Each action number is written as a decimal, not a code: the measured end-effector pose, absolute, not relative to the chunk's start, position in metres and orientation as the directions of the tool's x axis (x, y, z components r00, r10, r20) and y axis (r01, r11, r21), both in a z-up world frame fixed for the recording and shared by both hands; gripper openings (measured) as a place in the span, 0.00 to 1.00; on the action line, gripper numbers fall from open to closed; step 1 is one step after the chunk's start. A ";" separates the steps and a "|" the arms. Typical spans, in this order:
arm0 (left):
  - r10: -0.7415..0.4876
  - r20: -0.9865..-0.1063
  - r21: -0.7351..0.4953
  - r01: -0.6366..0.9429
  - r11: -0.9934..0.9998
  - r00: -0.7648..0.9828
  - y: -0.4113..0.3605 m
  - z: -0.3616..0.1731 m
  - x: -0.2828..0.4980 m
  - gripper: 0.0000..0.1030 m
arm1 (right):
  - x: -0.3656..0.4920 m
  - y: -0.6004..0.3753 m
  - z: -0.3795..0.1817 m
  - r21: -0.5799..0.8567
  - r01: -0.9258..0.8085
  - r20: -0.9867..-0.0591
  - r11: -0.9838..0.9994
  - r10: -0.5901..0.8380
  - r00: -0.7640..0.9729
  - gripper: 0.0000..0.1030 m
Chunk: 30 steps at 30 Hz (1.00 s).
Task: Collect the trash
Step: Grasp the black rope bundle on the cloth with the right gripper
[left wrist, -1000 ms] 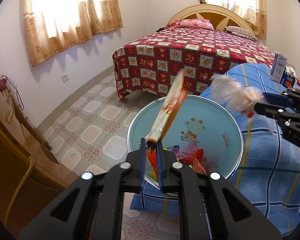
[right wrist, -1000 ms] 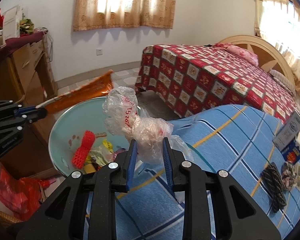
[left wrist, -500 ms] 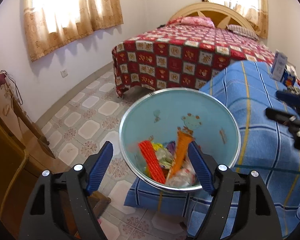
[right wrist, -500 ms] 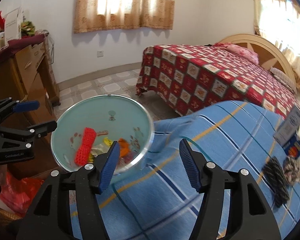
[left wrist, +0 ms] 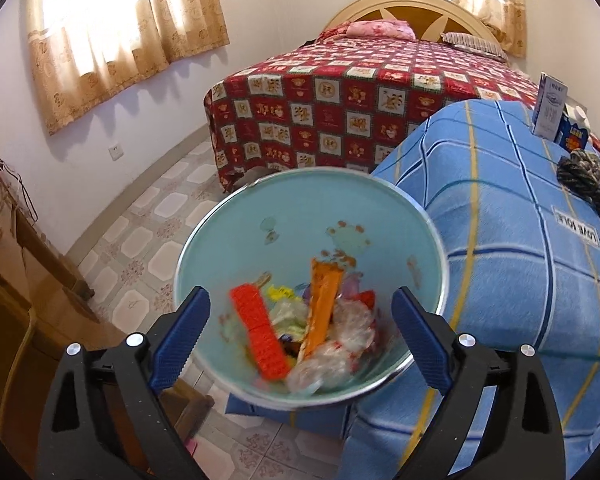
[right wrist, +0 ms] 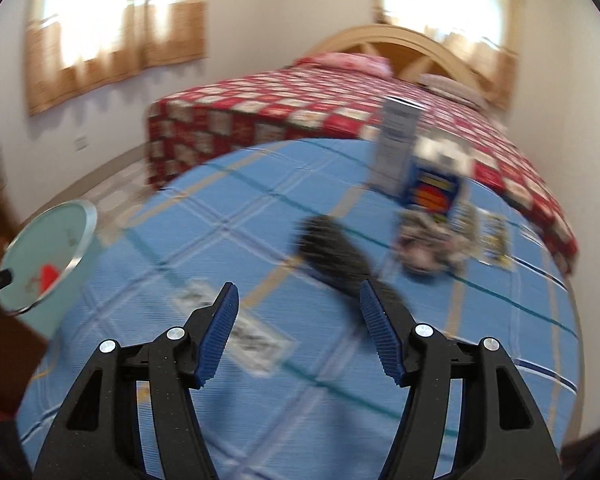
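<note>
The left gripper [left wrist: 300, 328] hangs spread wide over the teal bin [left wrist: 260, 216] — an orange wrapper [left wrist: 322, 308], a red net [left wrist: 260, 332] and crumpled plastic [left wrist: 340, 344] lie inside. The right gripper [right wrist: 298, 332], jaws apart and empty, faces the blue blanket [right wrist: 220, 208]; a dark bundle [right wrist: 336, 256] lies at 12 o'clock, boxes [right wrist: 424, 164] beyond at 1 o'clock.

Your right wrist view is smeared: the dark bundle [right wrist: 334, 256] and boxes [right wrist: 416, 160] lack detail. The bin [right wrist: 48, 256] is cut off at its left edge, and the bin's trash [left wrist: 300, 328] is blurred.
</note>
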State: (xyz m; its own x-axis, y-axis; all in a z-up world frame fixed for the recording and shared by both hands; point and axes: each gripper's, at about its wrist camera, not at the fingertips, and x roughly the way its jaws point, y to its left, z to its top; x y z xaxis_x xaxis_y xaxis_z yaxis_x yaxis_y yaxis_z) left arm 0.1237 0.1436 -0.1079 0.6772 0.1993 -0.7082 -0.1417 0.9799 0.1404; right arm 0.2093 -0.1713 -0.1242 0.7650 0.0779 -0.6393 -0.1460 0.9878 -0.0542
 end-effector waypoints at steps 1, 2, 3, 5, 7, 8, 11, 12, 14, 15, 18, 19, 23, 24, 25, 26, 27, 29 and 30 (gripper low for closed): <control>0.200 -0.705 0.140 -0.144 0.980 0.680 0.140 -0.107 0.128 0.89 | 0.211 -0.177 -0.126 -0.056 -0.136 -0.642 0.989 0.069 0.764 0.61; 0.203 -0.701 0.140 -0.147 0.979 0.683 0.137 -0.107 0.133 0.90 | 0.214 -0.182 -0.128 -0.057 -0.127 -0.646 0.990 0.060 0.761 0.61; 0.208 -0.699 0.142 -0.152 0.978 0.685 0.135 -0.107 0.136 0.91 | 0.217 -0.187 -0.130 -0.059 -0.120 -0.652 0.991 0.053 0.757 0.61; 0.219 -0.696 0.145 -0.165 0.976 0.684 0.132 -0.107 0.144 0.92 | 0.221 -0.198 -0.133 -0.062 -0.111 -0.659 0.992 0.043 0.751 0.61; 0.219 -0.701 0.138 -0.173 0.975 0.679 0.132 -0.108 0.151 0.92 | 0.225 -0.205 -0.138 -0.054 -0.110 -0.669 0.993 0.046 0.741 0.61; 0.219 -0.703 0.135 -0.175 0.975 0.677 0.132 -0.109 0.153 0.92 | 0.229 -0.209 -0.138 -0.050 -0.111 -0.674 0.993 0.048 0.737 0.61; 0.219 -0.707 0.135 -0.176 0.975 0.672 0.133 -0.111 0.156 0.92 | 0.241 -0.211 -0.144 -0.056 -0.127 -0.696 0.990 0.053 0.716 0.61; 0.219 -0.709 0.134 -0.177 0.975 0.670 0.132 -0.111 0.157 0.92 | 0.245 -0.211 -0.147 -0.054 -0.133 -0.707 0.990 0.056 0.705 0.61; 0.220 -0.712 0.133 -0.179 0.975 0.667 0.133 -0.112 0.159 0.92 | 0.252 -0.210 -0.149 -0.056 -0.132 -0.722 0.990 0.051 0.690 0.61; 0.219 -0.712 0.132 -0.179 0.975 0.667 0.133 -0.112 0.160 0.92 | 0.255 -0.209 -0.151 -0.055 -0.135 -0.731 0.989 0.053 0.680 0.60; 0.215 -0.711 0.129 -0.176 0.976 0.669 0.131 -0.111 0.162 0.92 | 0.256 -0.207 -0.155 -0.028 -0.167 -0.756 0.986 0.088 0.649 0.28; 0.211 -0.710 0.128 -0.171 0.977 0.671 0.129 -0.110 0.163 0.92 | 0.256 -0.206 -0.155 -0.027 -0.171 -0.754 0.985 0.092 0.650 0.28; 0.194 -0.706 0.127 -0.148 0.981 0.681 0.116 -0.105 0.169 0.92 | 0.244 -0.211 -0.151 0.006 -0.173 -0.732 0.985 0.122 0.670 0.19; 0.187 -0.704 0.126 -0.139 0.982 0.685 0.111 -0.103 0.171 0.92 | 0.240 -0.214 -0.149 0.011 -0.168 -0.724 0.986 0.124 0.679 0.19; 0.178 -0.702 0.126 -0.125 0.984 0.689 0.104 -0.101 0.173 0.92 | 0.234 -0.219 -0.147 0.023 -0.156 -0.712 0.988 0.126 0.691 0.19; 0.168 -0.700 0.126 -0.112 0.986 0.694 0.097 -0.099 0.176 0.92 | 0.230 -0.223 -0.145 0.030 -0.147 -0.705 0.989 0.126 0.698 0.19; 0.159 -0.699 0.124 -0.101 0.987 0.697 0.090 -0.097 0.178 0.92 | 0.227 -0.228 -0.143 0.039 -0.136 -0.698 0.990 0.124 0.706 0.19; 0.134 -0.698 0.118 -0.072 0.990 0.704 0.073 -0.094 0.186 0.92 | 0.222 -0.241 -0.136 0.052 -0.101 -0.680 0.994 0.109 0.725 0.18; 0.124 -0.697 0.115 -0.061 0.991 0.706 0.066 -0.093 0.189 0.92 | 0.220 -0.248 -0.134 0.053 -0.082 -0.674 0.995 0.096 0.733 0.18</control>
State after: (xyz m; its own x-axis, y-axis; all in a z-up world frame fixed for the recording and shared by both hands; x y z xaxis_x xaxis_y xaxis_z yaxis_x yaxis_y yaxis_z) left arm 0.1890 0.0657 -0.0931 0.7060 0.1242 -0.6972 -0.0606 0.9915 0.1152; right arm 0.2198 -0.2477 -0.1337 0.7325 0.0960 -0.6739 -0.0821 0.9952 0.0525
